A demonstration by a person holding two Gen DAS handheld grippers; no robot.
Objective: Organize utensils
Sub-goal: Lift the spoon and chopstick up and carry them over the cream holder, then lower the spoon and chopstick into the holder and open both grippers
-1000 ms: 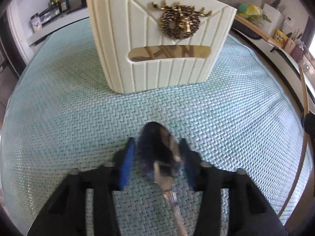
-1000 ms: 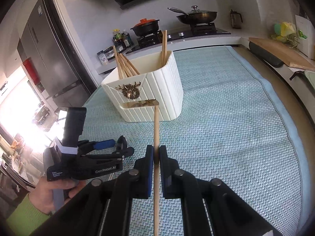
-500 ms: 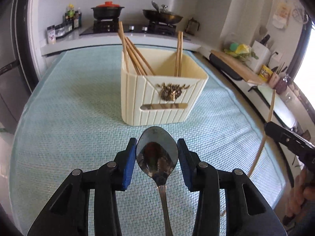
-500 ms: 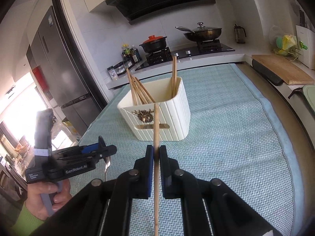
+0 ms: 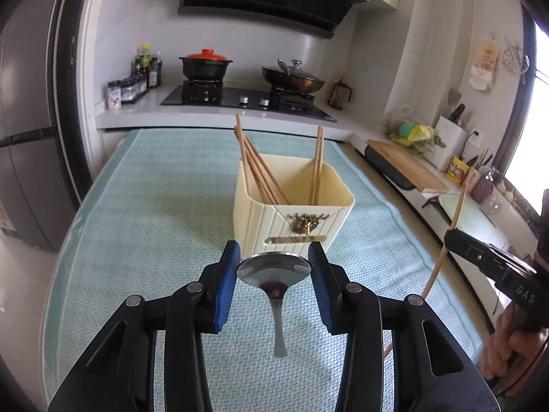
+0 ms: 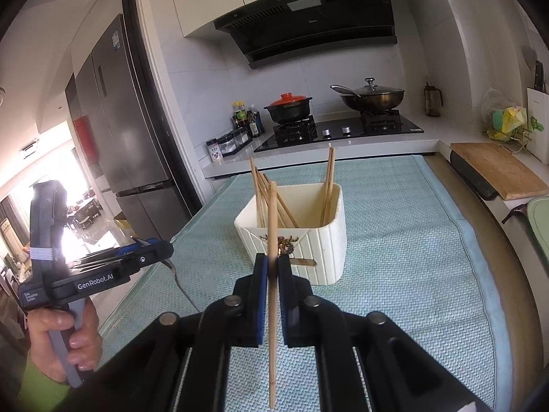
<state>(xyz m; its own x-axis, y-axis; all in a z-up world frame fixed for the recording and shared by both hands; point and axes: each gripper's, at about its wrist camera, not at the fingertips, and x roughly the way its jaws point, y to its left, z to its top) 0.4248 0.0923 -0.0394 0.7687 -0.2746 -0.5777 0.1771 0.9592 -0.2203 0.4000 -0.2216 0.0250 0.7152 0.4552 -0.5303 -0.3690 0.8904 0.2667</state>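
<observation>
Carry step: left tongs [image 5: 273, 267] grip spoon [image 5: 274, 269], right tongs [image 6: 271, 267] clamp chopstick [image 6: 272, 240]. Next, lower both into holder [image 5: 295, 219].

At the lower left of the right wrist view, the left gripper [image 6: 151, 257] bears "GenRobot.AI" in white on its side. At the lower right of the left wrist view, the right gripper [image 5: 456, 237] shows "DAS".

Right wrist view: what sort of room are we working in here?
A home kitchen, it seems. A gas hob carries a red-lidded pot and a lidded wok under a black range hood, and a tall grey fridge stands to the left.
</observation>
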